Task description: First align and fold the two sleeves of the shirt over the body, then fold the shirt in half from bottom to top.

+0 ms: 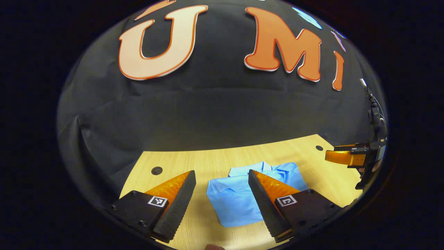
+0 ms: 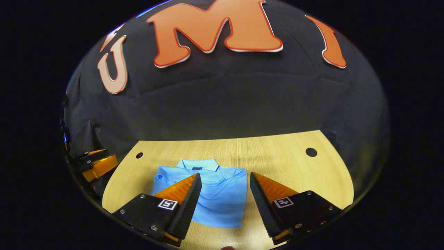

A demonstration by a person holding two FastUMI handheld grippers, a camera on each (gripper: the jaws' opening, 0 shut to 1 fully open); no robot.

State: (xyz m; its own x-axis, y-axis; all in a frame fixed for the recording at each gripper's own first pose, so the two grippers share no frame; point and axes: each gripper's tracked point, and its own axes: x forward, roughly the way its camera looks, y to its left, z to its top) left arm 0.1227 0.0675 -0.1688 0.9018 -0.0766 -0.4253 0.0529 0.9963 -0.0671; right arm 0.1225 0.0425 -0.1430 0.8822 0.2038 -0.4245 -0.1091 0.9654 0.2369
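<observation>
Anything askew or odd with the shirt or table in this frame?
Nothing stands out. The shirt lies folded into a compact block on the table, collar at the far end, edges fairly even. Both the left gripper and the right gripper are open and hold nothing.

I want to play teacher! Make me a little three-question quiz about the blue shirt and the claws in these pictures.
1. True or false: the shirt lies folded on the table.
2. Is the left claw (a) open or (b) shut on the shirt?
3. Fill in: the right claw holds ____.

Key: 1 true. 2 a. 3 nothing; its fingers stand apart above the shirt.
</observation>
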